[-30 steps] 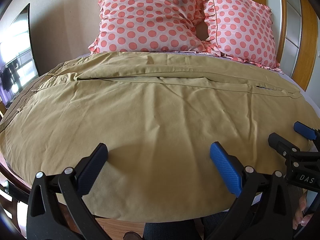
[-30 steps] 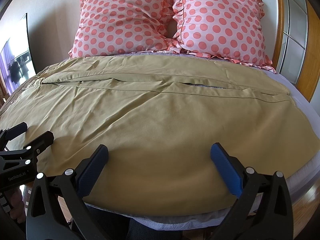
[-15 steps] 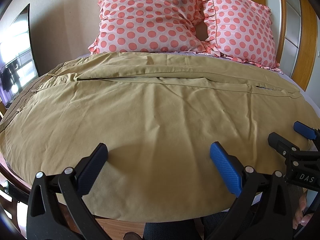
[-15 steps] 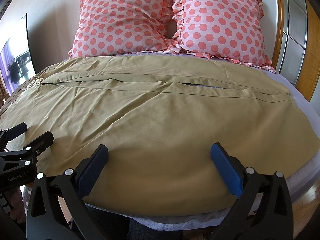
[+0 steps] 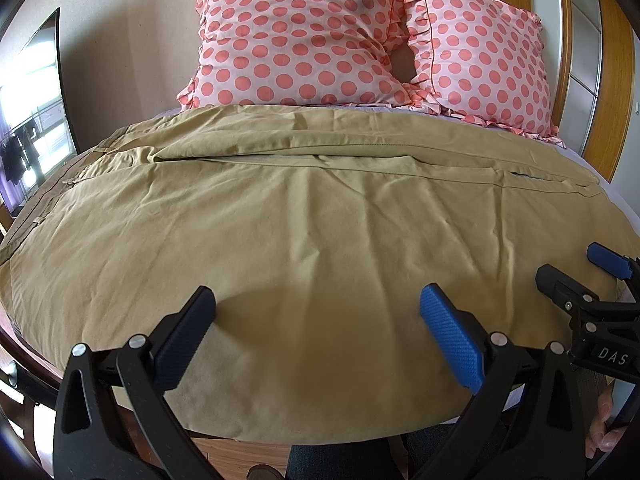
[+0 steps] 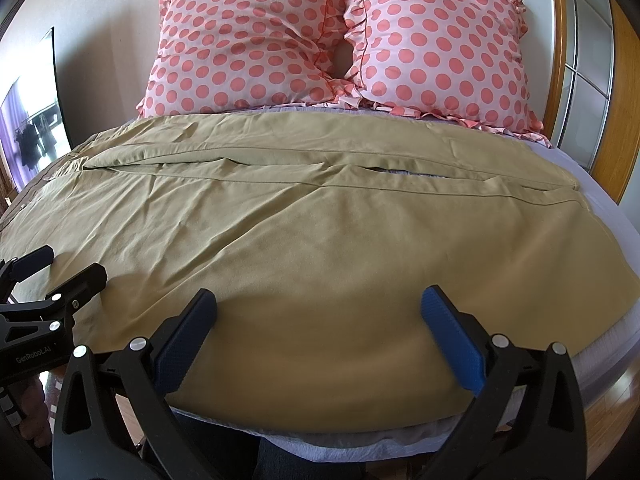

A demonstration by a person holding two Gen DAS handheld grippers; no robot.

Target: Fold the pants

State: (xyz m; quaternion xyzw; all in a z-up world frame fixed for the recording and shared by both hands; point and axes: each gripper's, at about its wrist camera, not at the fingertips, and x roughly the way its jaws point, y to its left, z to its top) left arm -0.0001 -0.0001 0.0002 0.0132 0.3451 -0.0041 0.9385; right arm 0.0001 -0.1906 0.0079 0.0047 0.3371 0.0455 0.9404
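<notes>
Tan pants (image 5: 304, 216) lie spread flat across the bed, waistband at the left, leg hems at the right; they also fill the right wrist view (image 6: 320, 232). My left gripper (image 5: 316, 320) is open and empty, just above the near edge of the cloth. My right gripper (image 6: 318, 320) is open and empty, above the same near edge further right. The right gripper also shows at the right edge of the left wrist view (image 5: 576, 276), and the left gripper at the left edge of the right wrist view (image 6: 52, 272).
Two pink polka-dot pillows (image 5: 304, 36) (image 6: 436, 44) stand against the wall at the bed's head. A lilac sheet (image 6: 596, 196) shows at the right. A wooden-framed wardrobe (image 5: 600, 72) stands at the right, a mirror (image 5: 32, 92) at the left.
</notes>
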